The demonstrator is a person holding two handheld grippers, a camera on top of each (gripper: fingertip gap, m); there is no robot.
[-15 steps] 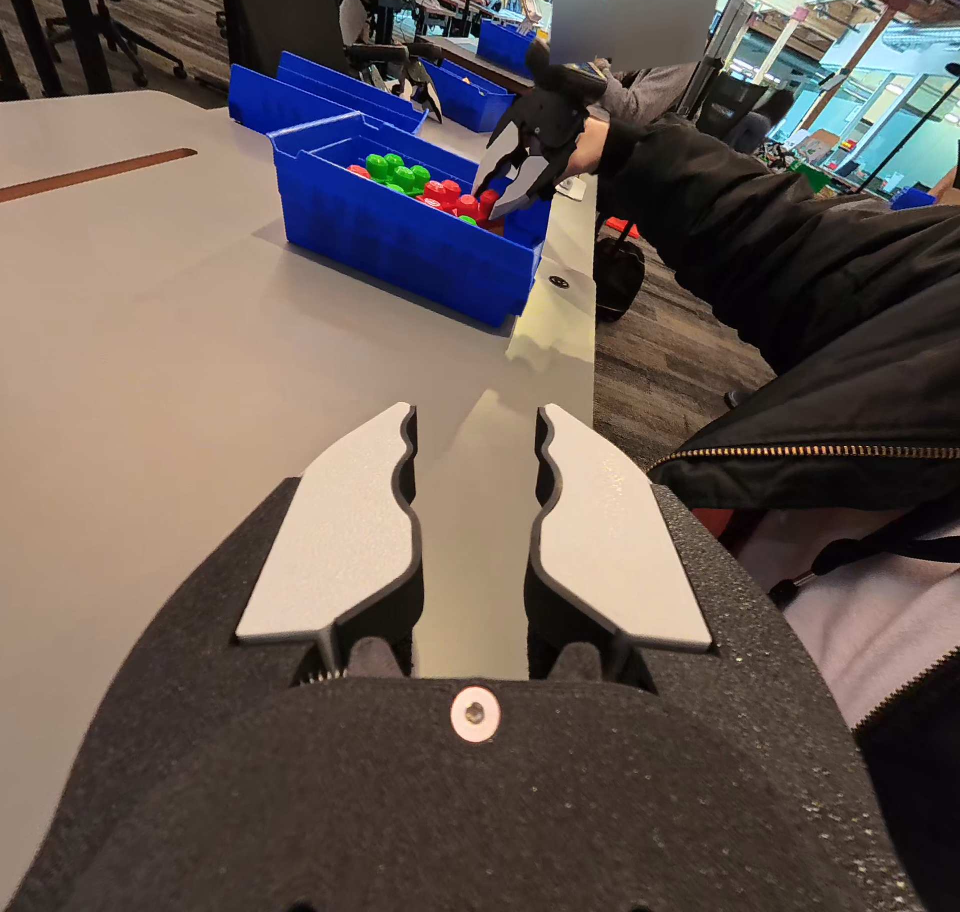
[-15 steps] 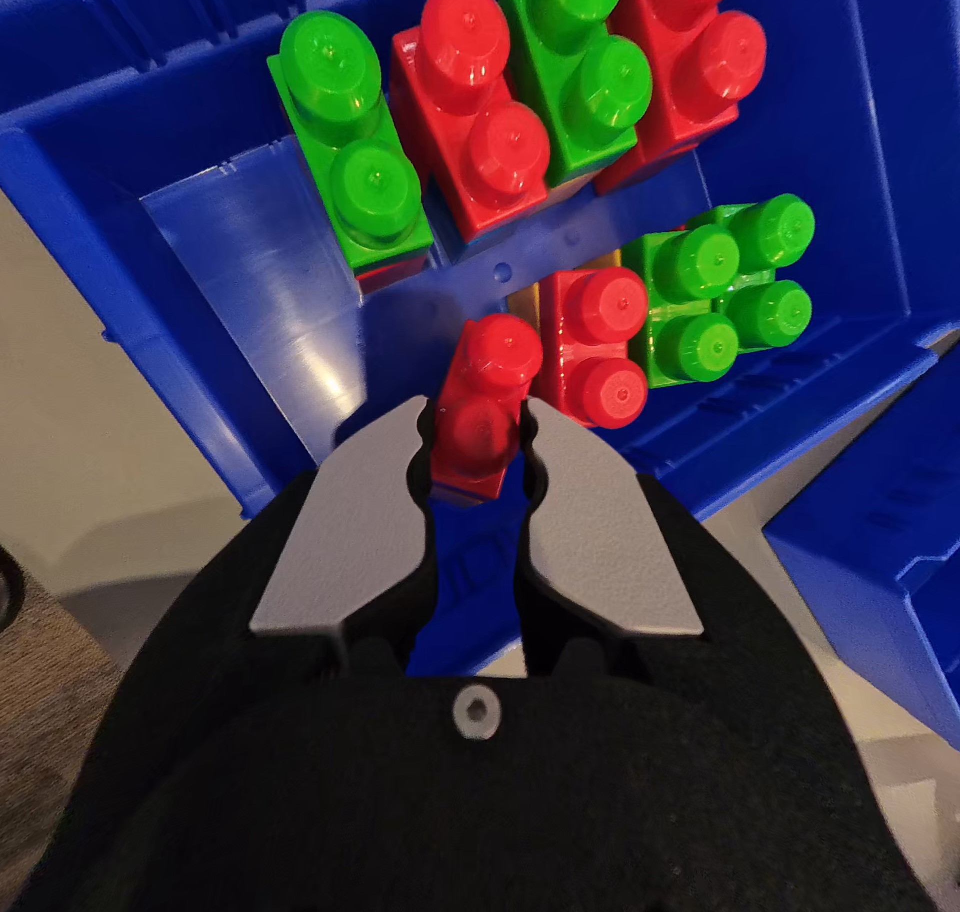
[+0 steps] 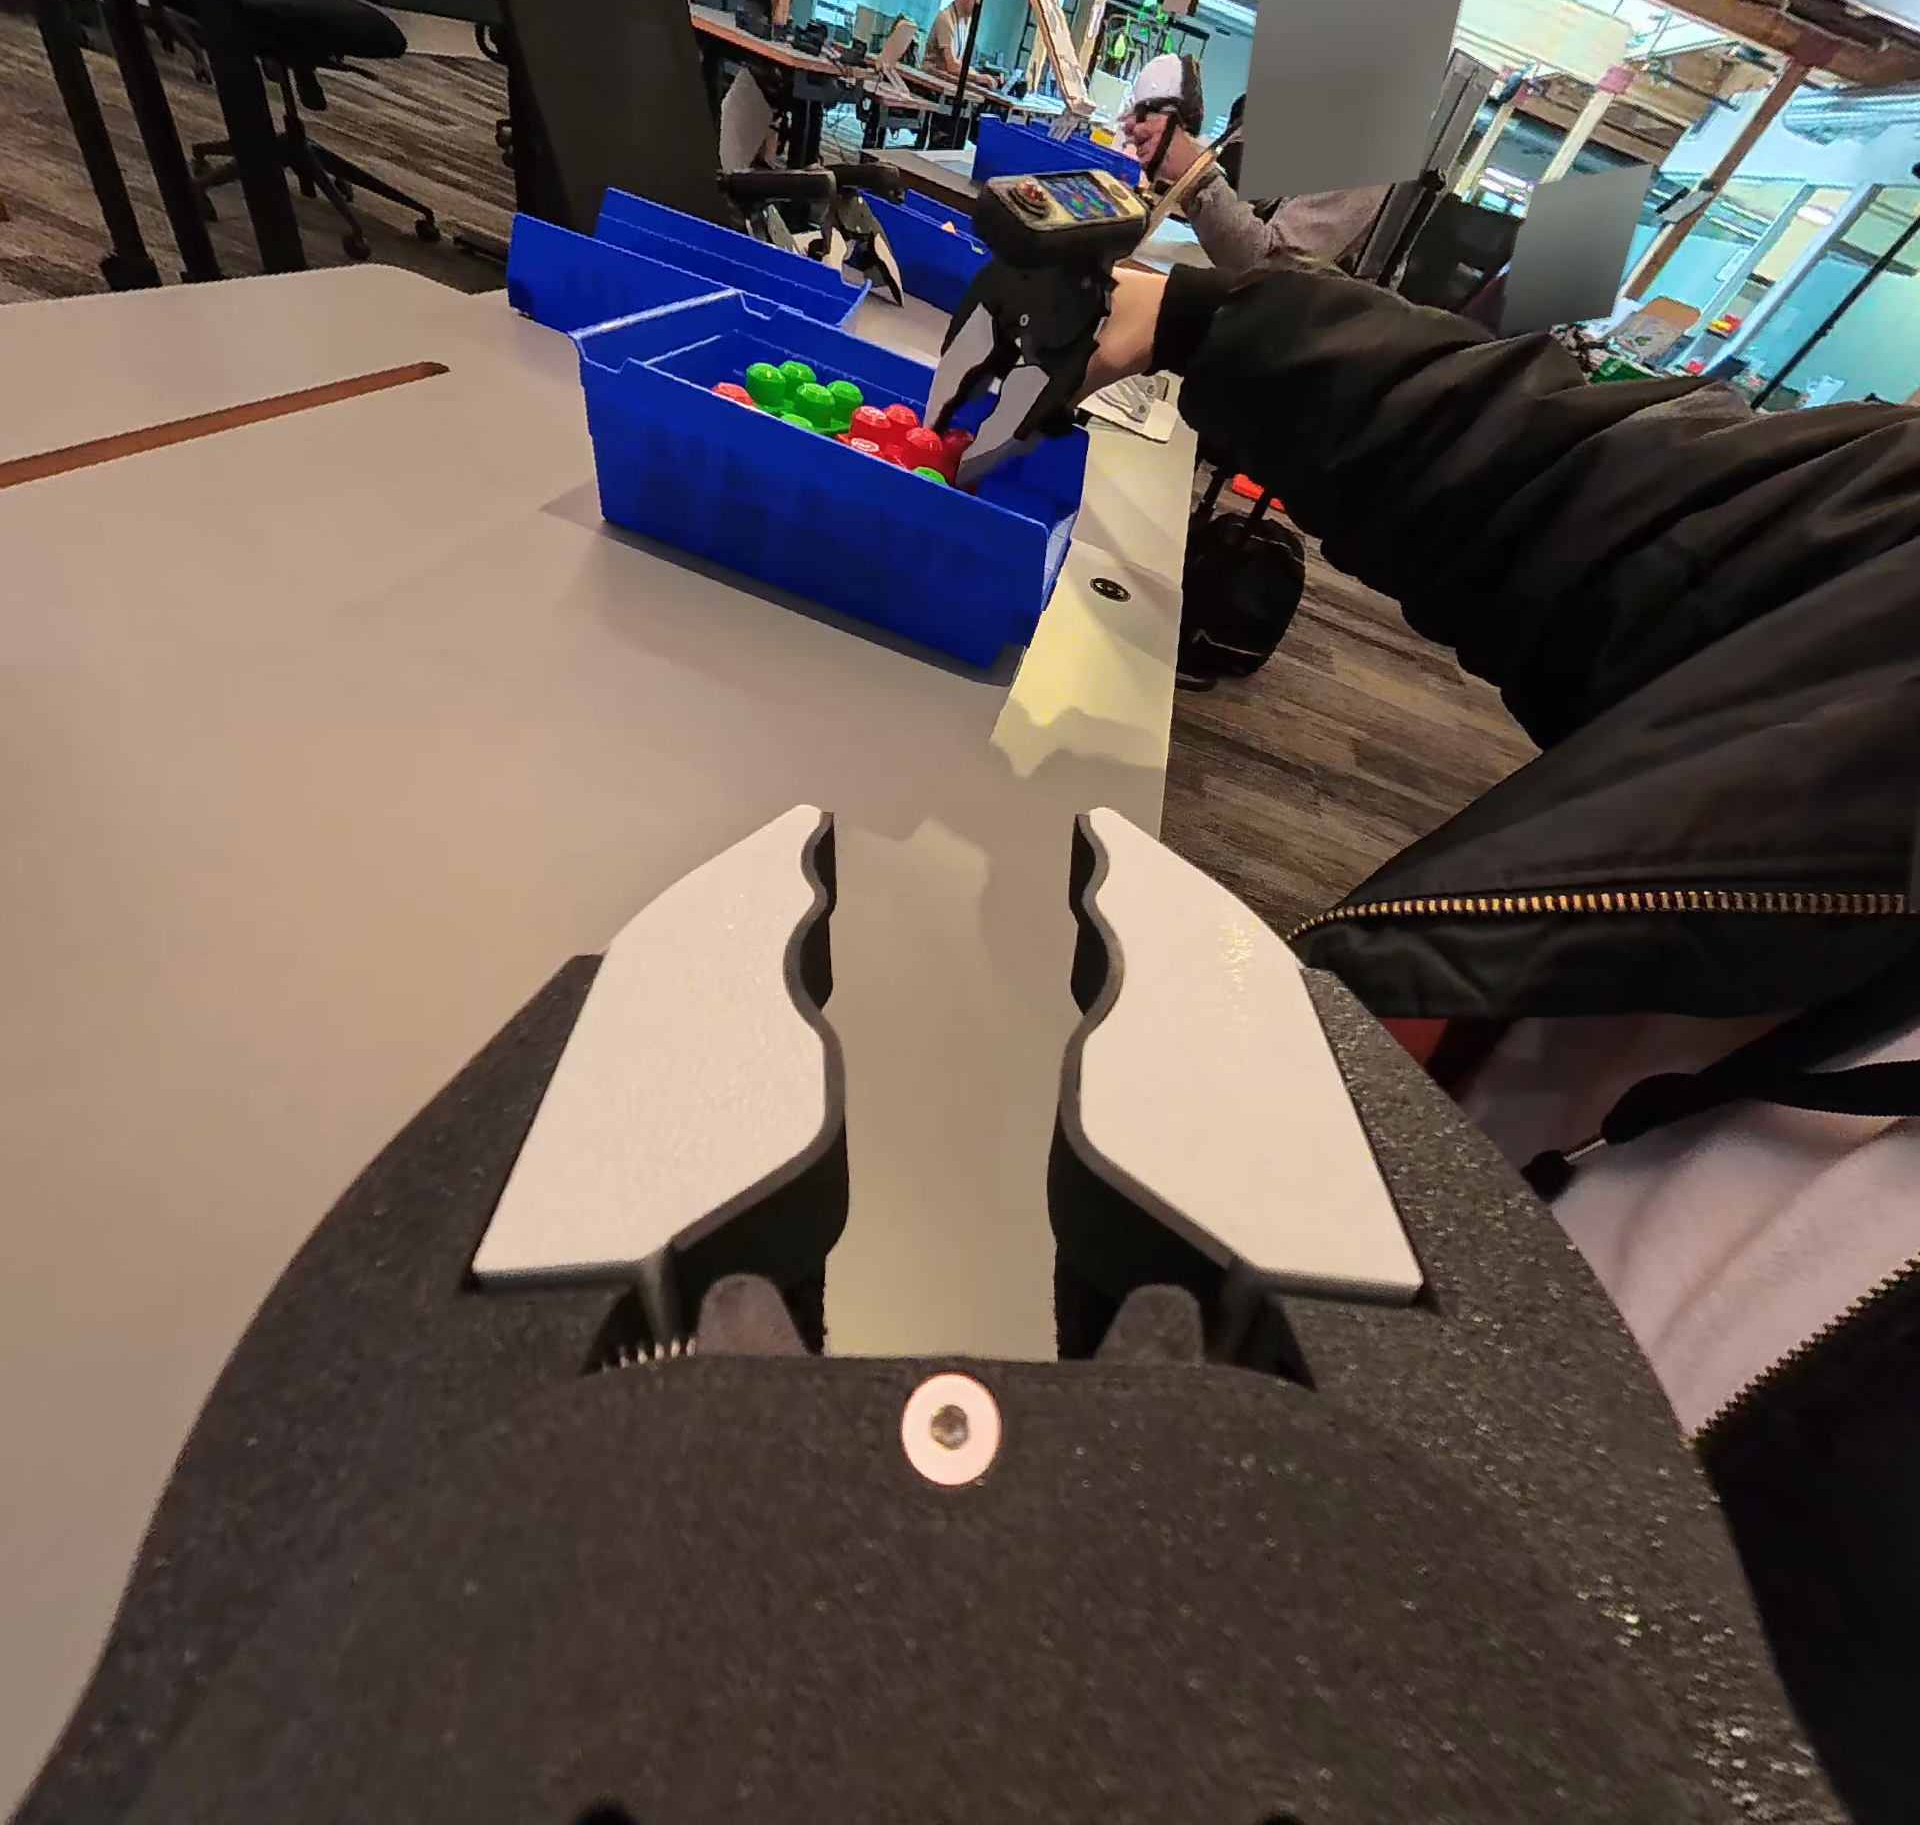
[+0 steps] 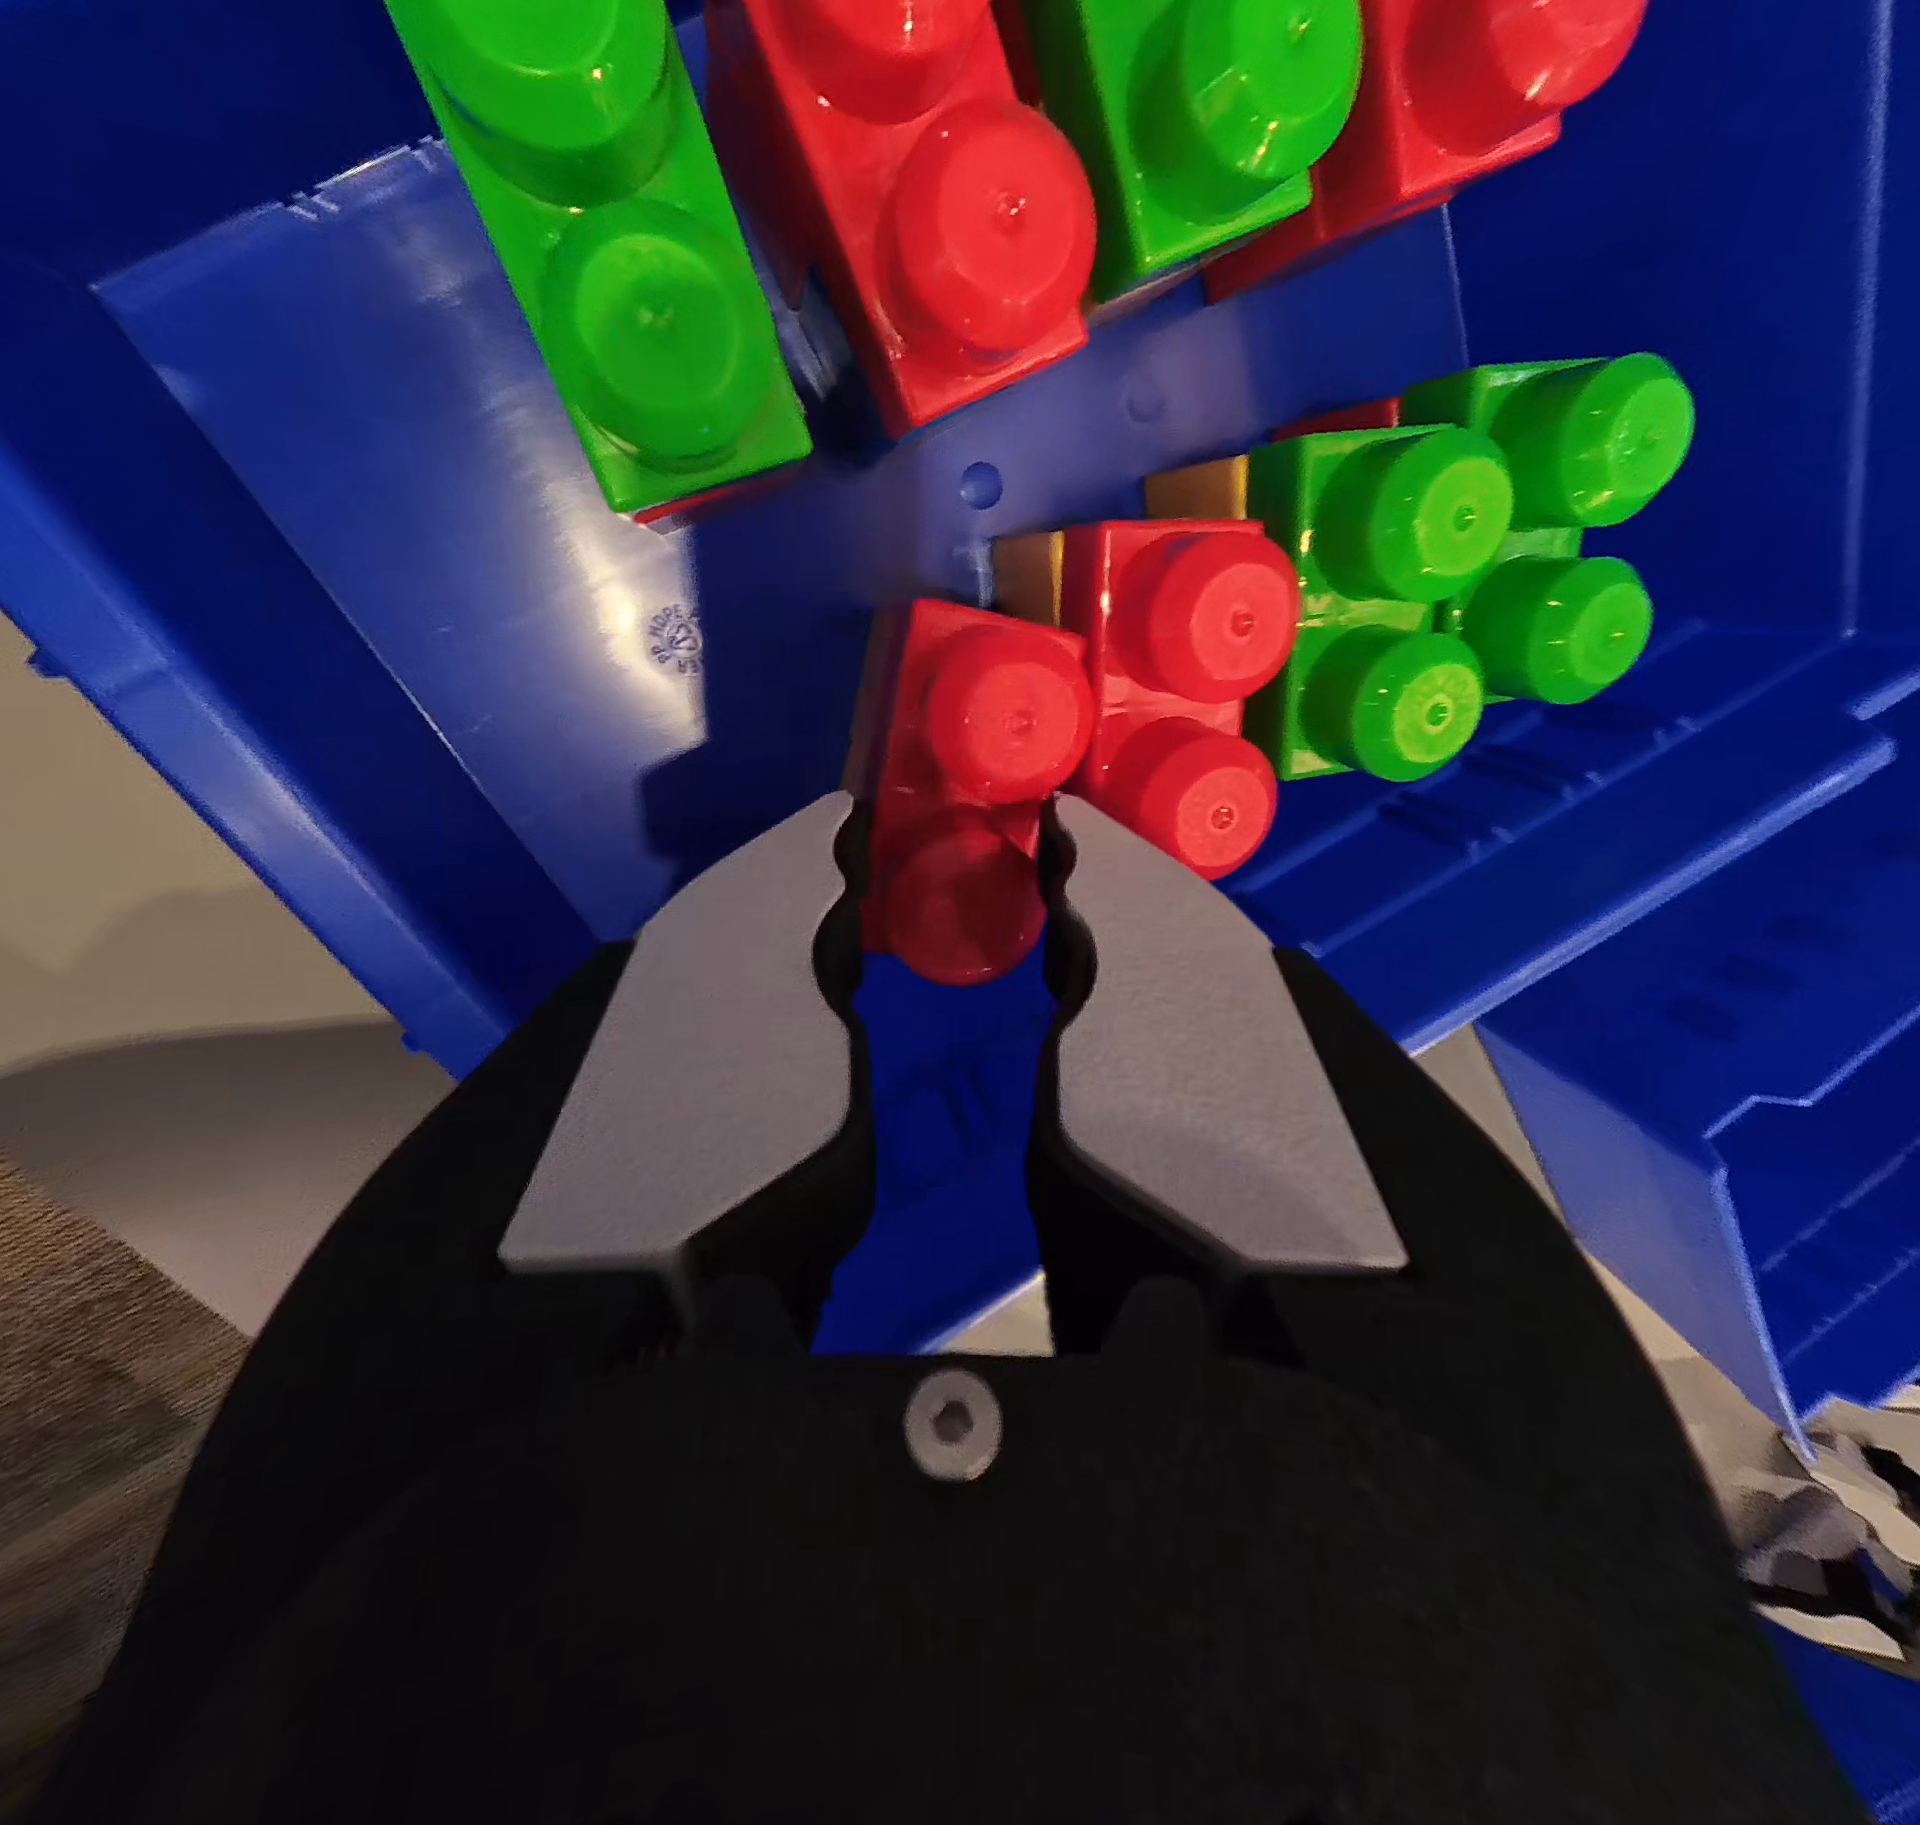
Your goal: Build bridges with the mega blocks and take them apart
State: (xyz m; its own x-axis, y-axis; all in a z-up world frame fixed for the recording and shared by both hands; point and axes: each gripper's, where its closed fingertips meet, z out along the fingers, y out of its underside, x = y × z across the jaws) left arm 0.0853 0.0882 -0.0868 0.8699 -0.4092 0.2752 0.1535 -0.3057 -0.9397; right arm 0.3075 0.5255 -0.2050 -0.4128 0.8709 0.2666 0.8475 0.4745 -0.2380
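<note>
The right claw [image 4: 945, 840] reached down into the blue bin [image 4: 312, 487], its fingers narrowed onto the near stud end of a red two-stud block [image 4: 971, 778] and touching both its sides. The block's long axis ran straight out from the claw, the far stud pointing away between the tips, so a lift would likely have to come back along that line. It sat pressed against a second red two-stud block [image 4: 1179, 689], with a green four-stud block [image 4: 1455, 570] just beyond. Taller red and green blocks stood deeper in the bin. The left claw [image 3: 951, 840] hung partly open and empty over the grey worktop [image 3: 312, 684], well apart from the bin, making the right the nearer one.
</note>
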